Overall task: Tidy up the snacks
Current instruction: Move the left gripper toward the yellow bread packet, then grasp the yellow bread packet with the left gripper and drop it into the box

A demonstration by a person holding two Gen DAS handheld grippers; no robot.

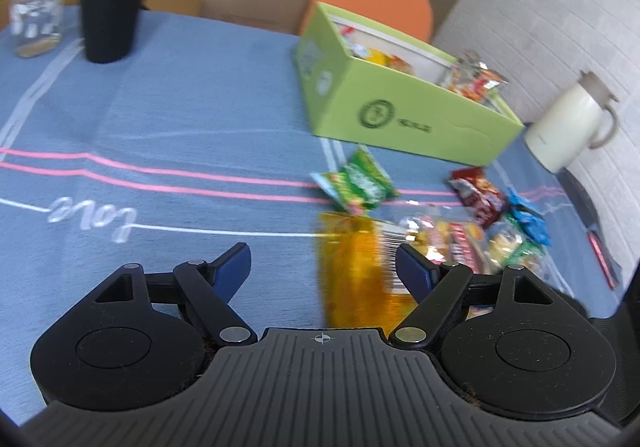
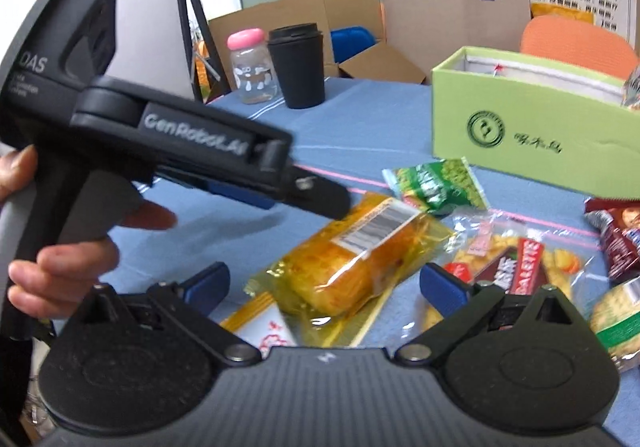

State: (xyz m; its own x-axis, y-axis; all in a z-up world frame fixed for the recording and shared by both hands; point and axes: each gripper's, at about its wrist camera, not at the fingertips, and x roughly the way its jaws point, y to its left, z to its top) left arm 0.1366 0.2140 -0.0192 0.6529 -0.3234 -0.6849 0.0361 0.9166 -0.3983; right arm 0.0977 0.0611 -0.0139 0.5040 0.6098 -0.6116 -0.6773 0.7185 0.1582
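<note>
The left gripper (image 1: pixel 323 267) is held wide open and empty, angled down over the yellow cake pack (image 1: pixel 354 271), which lies flat on the counter (image 1: pixel 180 119) partly between the jaws but untouched, probably lined up for a pick. The right gripper (image 2: pixel 324 283) is likewise spread open and empty above the same pack. Other snacks (image 1: pixel 476 223) are strewn just beyond, near the green box (image 1: pixel 400 107), which already holds several and is probably the destination.

Left hand-held gripper (image 1: pixel 323 267) gapes over a yellow pastry packet (image 1: pixel 354 271).
</note>
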